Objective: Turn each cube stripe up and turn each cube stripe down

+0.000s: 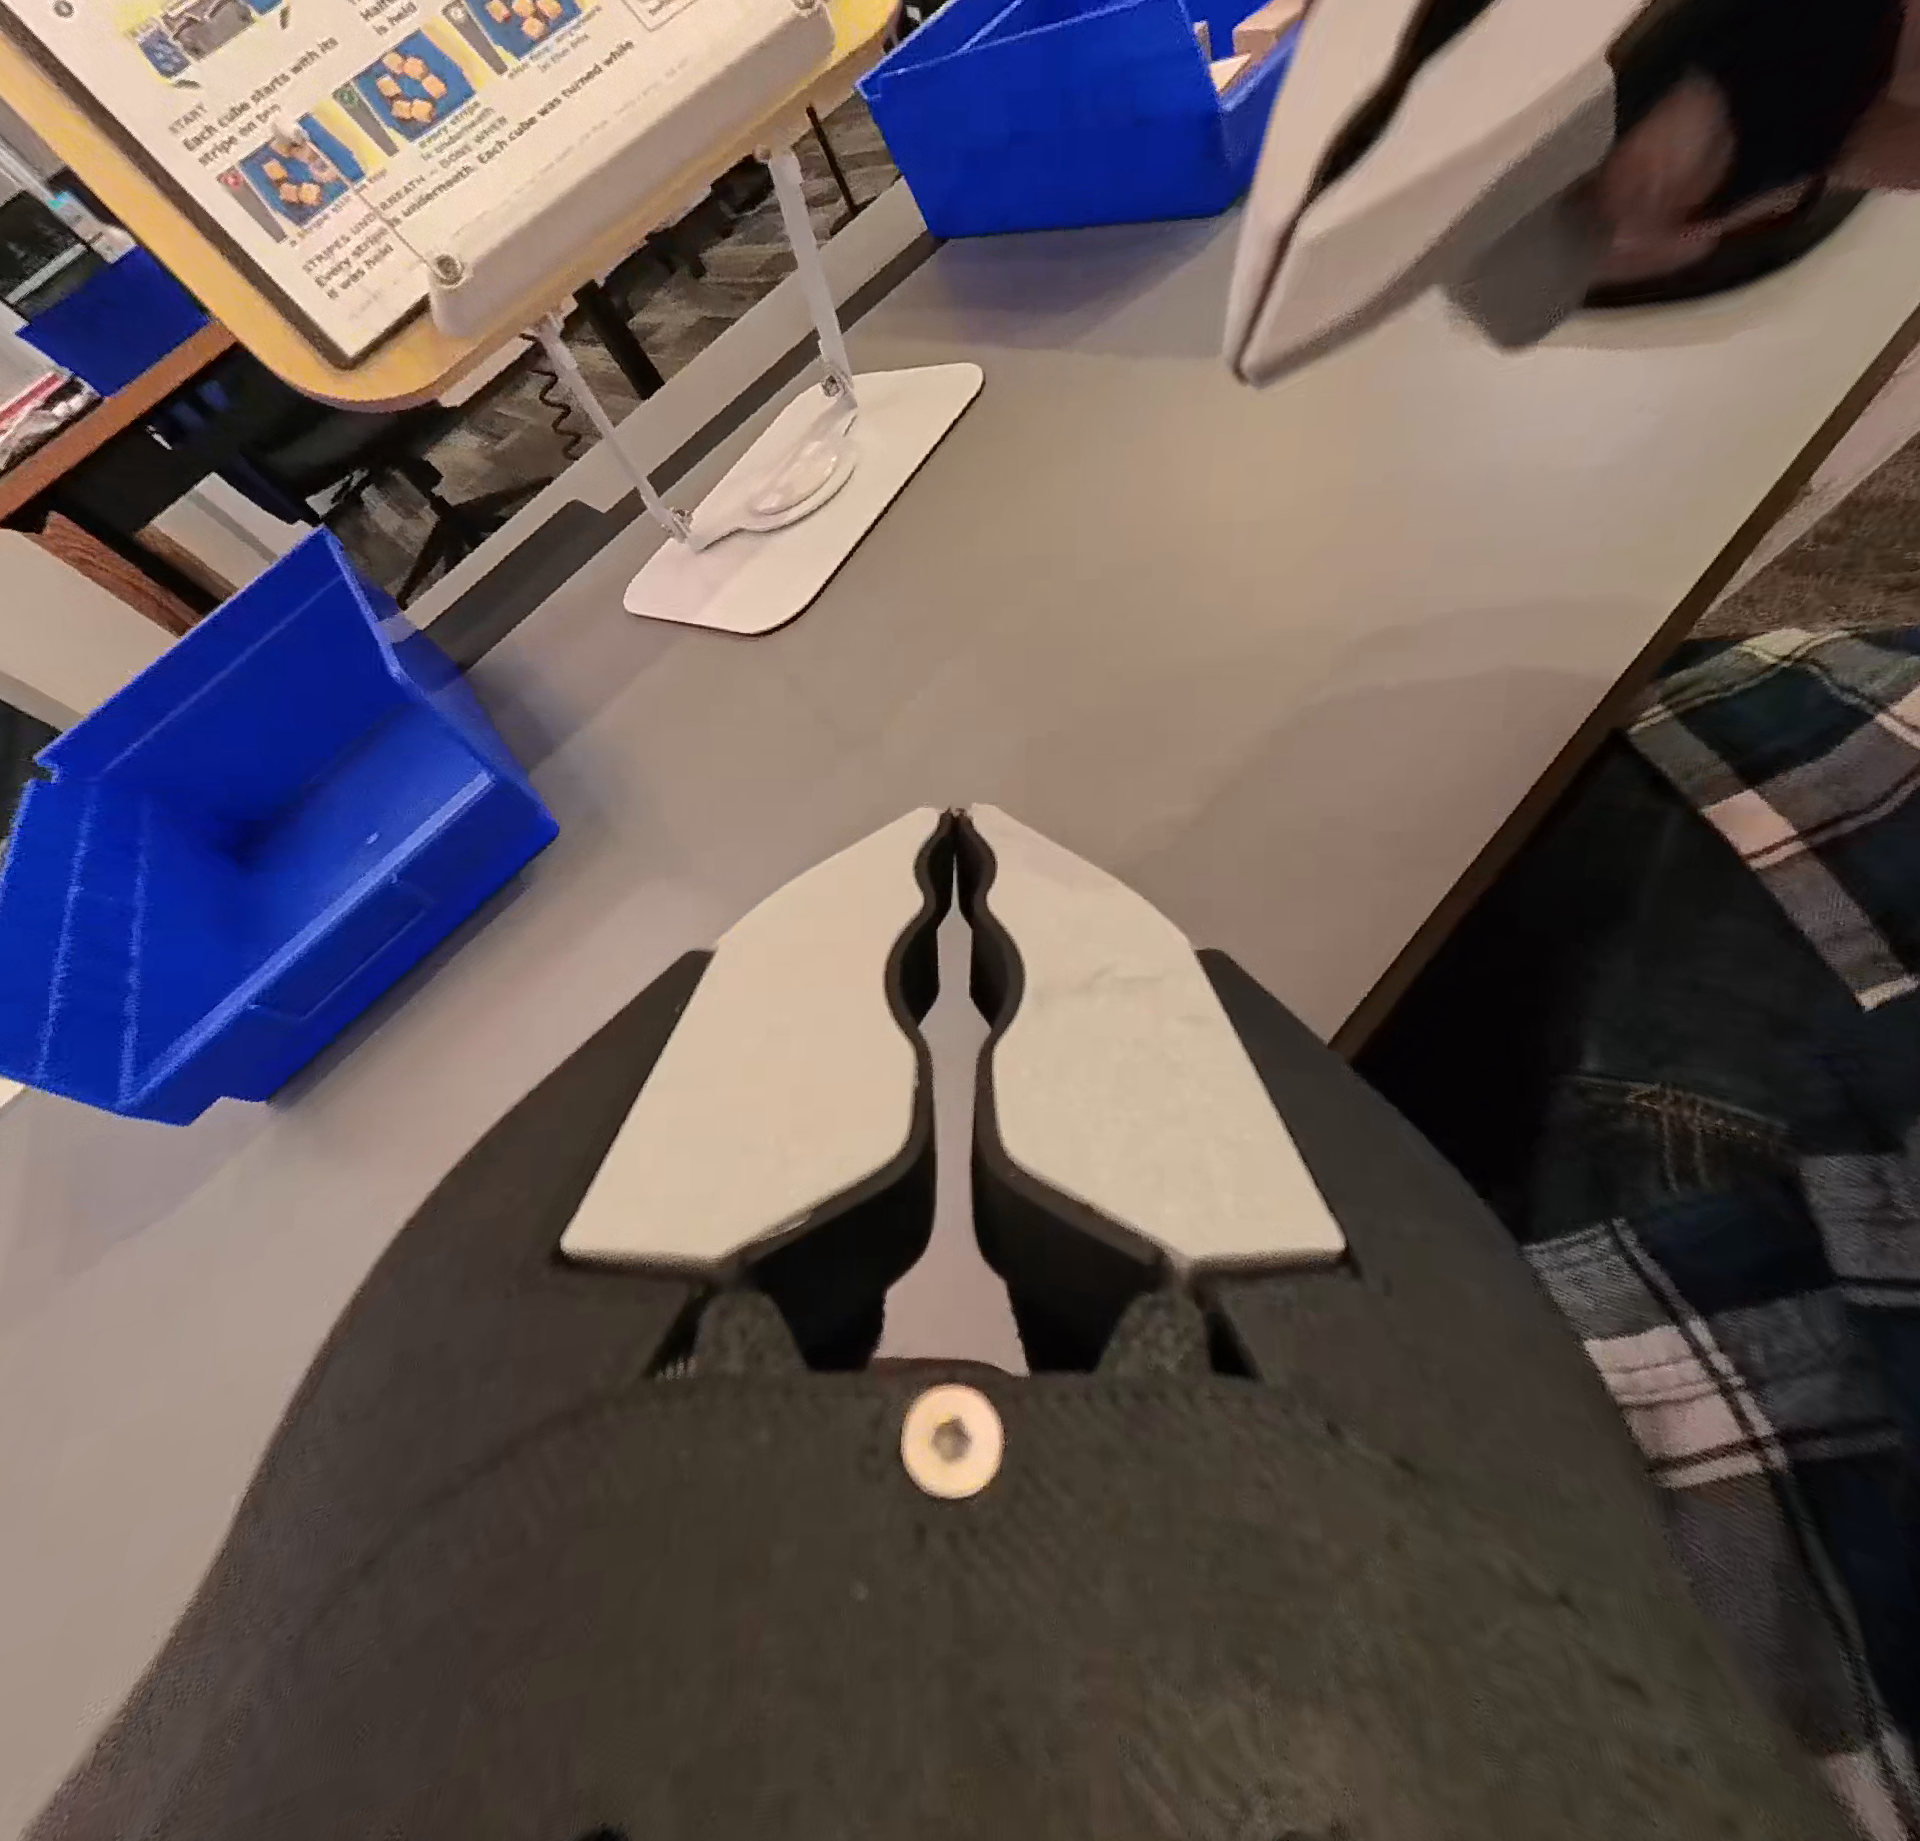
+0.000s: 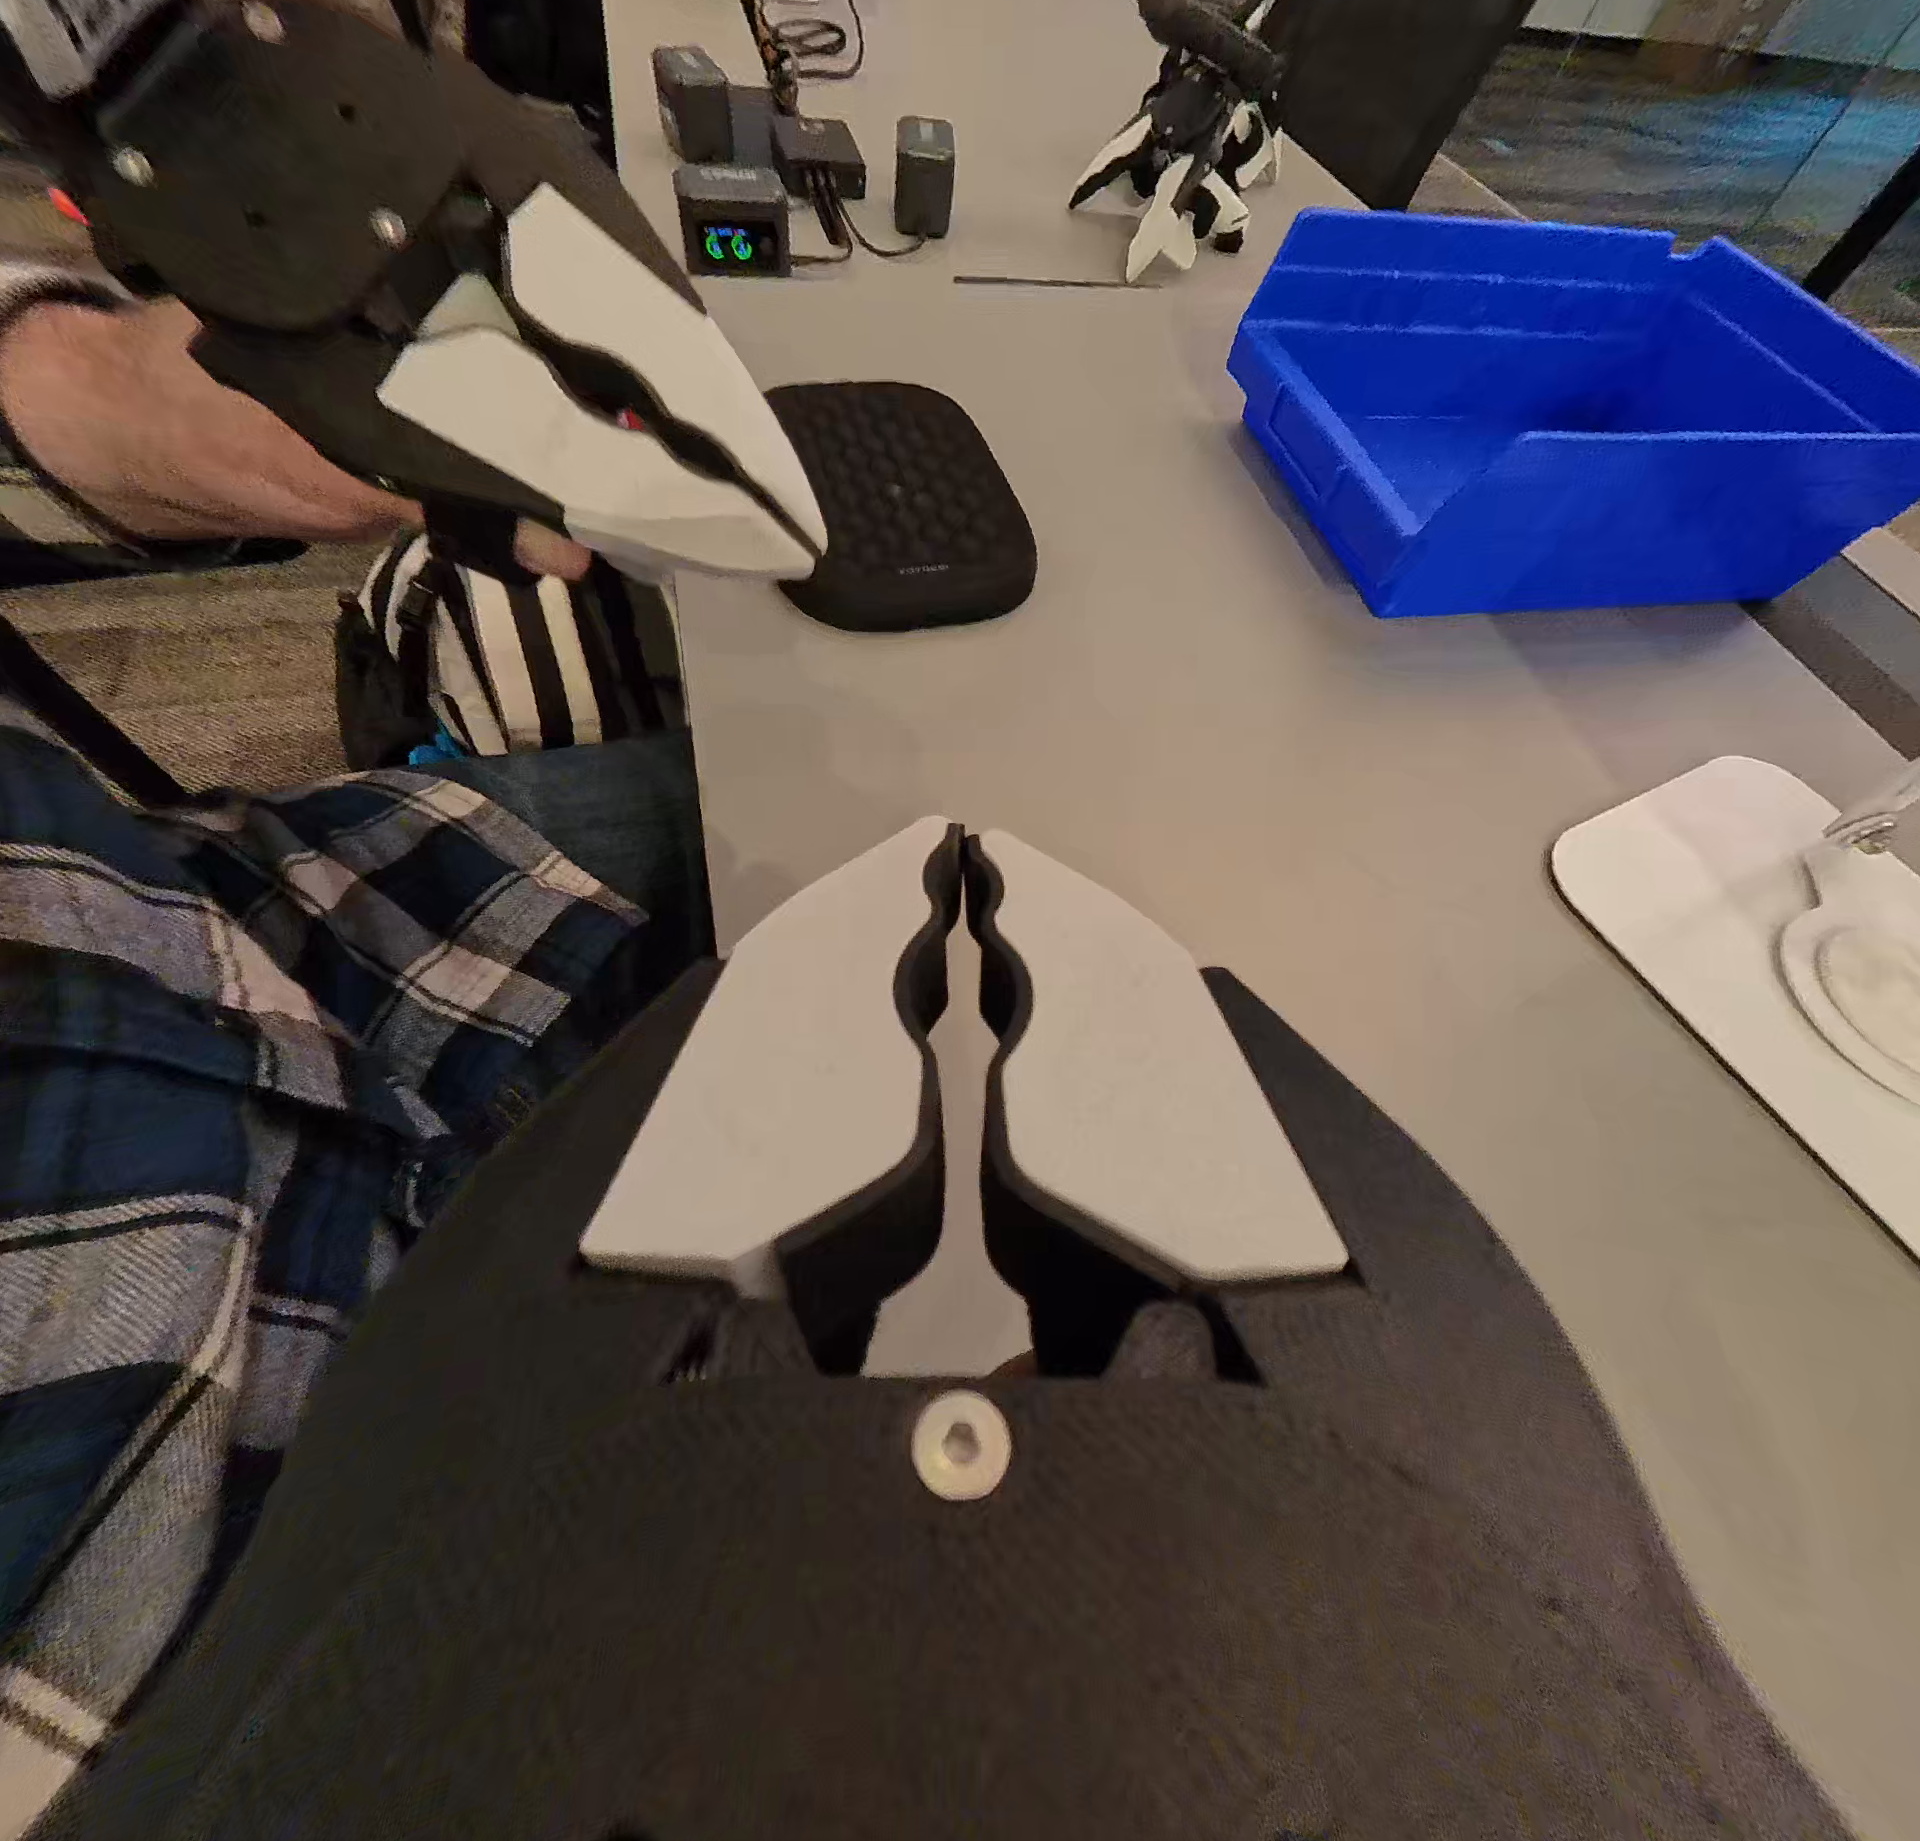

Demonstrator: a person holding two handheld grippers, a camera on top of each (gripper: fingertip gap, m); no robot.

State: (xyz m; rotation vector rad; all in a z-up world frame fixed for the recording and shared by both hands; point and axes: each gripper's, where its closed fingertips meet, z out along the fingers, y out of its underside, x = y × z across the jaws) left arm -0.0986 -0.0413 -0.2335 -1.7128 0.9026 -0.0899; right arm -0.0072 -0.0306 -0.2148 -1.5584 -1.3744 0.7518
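I'm holding both grippers over the grey table (image 1: 1143, 700) w/ nothing in either. Left gripper (image 1: 953, 812) is sitting w/ its tips pinched together on air; right gripper (image 2: 964, 835) is the same, tips meeting, bare.

Cubes: I'm only seeing a few pale wooden corners poking up inside the far blue bin (image 1: 1049, 129), behind the right gripper as the left cam sees it. Can't tell stripe orientation from here, too small and half hidden. The other blue bin (image 2: 1558, 420) is looking empty, and the instruction board on its white stand (image 1: 810, 503) is just beside the work area.

My read: task is at the very start, and I'm judging the next step as a reach into that far bin. To do it well I'm planning to spread the fingers before descending, come in from above to clear the bin wall, take one cube by two opposite faces, square to the pads.
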